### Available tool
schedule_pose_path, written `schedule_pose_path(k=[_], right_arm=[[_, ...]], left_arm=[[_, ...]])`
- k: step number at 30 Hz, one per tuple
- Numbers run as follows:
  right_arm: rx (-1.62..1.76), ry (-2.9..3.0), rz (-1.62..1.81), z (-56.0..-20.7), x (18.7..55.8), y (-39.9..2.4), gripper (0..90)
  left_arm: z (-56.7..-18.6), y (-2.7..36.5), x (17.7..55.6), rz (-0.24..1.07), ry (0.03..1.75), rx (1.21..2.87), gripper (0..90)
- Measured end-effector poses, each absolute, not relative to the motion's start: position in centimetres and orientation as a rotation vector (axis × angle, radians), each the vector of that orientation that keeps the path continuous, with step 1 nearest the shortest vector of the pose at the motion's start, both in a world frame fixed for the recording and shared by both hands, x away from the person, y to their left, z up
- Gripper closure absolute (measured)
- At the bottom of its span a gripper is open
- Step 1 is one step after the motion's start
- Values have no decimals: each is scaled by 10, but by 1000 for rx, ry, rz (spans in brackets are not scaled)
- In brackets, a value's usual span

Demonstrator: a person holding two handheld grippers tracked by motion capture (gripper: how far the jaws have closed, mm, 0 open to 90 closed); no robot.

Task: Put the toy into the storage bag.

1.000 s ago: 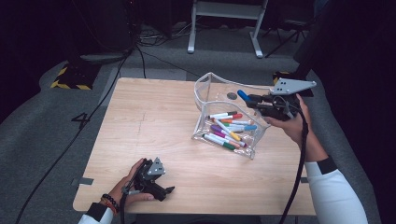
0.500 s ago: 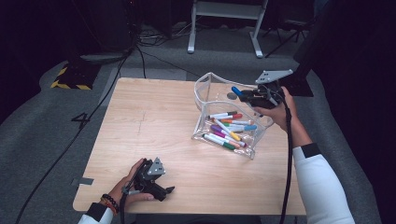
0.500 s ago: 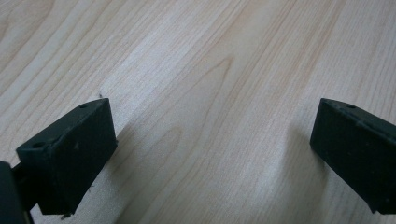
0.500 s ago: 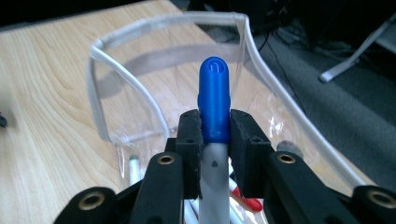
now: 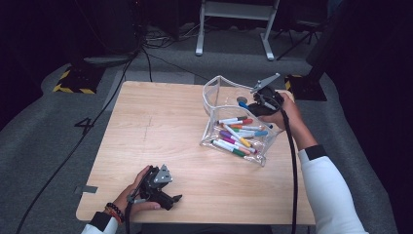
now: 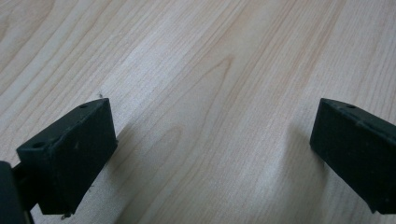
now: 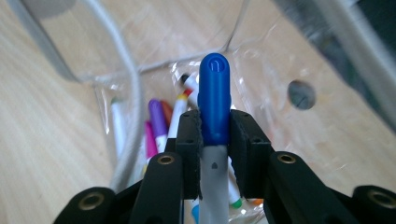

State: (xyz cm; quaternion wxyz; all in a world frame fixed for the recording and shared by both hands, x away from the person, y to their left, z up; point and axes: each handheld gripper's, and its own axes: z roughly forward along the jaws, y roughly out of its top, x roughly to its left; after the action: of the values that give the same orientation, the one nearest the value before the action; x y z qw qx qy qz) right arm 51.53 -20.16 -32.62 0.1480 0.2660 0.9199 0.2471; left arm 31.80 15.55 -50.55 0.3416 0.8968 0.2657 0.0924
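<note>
Blue-capped marker (image 7: 214, 100) | we clamp it in our right tongs (image 7: 215, 135), over the open clear pouch (image 5: 214, 97) of coloured markers (image 5: 238, 134) | our left tongs (image 6: 212, 154) rest spread wide on the tabletop (image 5: 160, 122), gripping nothing
</note>
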Motion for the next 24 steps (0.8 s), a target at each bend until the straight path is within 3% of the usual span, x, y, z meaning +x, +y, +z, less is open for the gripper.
schedule_pose_path(k=[10, 24], right_arm=[[649, 2832, 637, -332, 506, -187, 728], [709, 2713, 700, -328, 505, -193, 491]], left_arm=[[-505, 156, 318, 240, 691, 2332, 6], [-505, 156, 318, 241, 691, 2332, 6]])
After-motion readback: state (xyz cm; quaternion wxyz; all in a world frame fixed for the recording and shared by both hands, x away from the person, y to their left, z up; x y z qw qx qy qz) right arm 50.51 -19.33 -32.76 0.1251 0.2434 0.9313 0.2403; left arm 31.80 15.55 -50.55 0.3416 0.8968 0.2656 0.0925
